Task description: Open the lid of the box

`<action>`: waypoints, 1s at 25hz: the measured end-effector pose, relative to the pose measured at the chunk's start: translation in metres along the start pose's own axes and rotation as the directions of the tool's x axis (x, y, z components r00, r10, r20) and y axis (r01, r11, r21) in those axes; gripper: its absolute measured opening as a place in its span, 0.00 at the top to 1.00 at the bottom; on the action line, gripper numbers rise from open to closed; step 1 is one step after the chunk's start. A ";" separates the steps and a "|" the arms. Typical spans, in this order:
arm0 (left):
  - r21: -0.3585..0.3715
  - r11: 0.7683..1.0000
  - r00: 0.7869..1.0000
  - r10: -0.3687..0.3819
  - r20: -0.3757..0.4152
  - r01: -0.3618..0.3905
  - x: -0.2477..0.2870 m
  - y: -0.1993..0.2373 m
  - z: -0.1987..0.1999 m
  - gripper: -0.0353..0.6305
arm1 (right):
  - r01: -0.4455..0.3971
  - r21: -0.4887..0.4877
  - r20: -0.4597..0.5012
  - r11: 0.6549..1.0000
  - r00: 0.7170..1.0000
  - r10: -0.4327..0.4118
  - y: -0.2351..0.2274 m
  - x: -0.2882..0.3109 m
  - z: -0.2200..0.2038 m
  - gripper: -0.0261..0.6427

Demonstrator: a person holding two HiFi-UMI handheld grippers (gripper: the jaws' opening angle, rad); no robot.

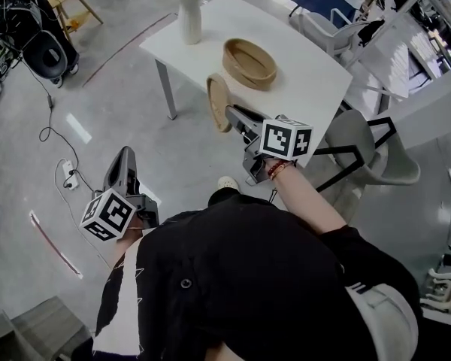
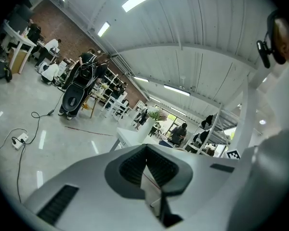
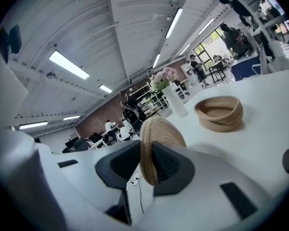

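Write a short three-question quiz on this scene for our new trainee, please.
1. True or false: the woven lid rests on the woven box.
2. Which side's jaws hold the lid? A) left B) right
3. Fill in: on the white table, beyond the box, stands a ___ of flowers.

Key
1. False: the lid is off the box and held on edge.
2. B: the right hand-held gripper is clamped on it. The left hand-held gripper is shut on nothing.
3. vase
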State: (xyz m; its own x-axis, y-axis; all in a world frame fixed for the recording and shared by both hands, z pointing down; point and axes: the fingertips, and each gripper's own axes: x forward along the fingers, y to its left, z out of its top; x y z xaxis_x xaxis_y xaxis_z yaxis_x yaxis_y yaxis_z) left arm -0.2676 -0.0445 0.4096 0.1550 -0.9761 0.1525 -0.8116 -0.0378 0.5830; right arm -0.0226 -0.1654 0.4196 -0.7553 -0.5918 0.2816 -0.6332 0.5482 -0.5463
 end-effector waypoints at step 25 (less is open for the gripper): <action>0.042 0.999 1.000 0.006 0.021 -0.007 -0.011 -0.074 -0.040 0.93 | -0.249 0.034 -0.043 0.968 0.967 0.250 0.082 -0.024 0.000 0.83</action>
State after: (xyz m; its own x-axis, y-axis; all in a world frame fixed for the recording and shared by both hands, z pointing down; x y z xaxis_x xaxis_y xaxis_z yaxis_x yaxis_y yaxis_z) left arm -0.1869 -0.0223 0.3970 0.1384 -0.9805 0.1392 -0.8356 -0.0401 0.5479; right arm -0.0559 -0.1060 0.3684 -0.8962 -0.4101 0.1694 -0.4192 0.6576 -0.6260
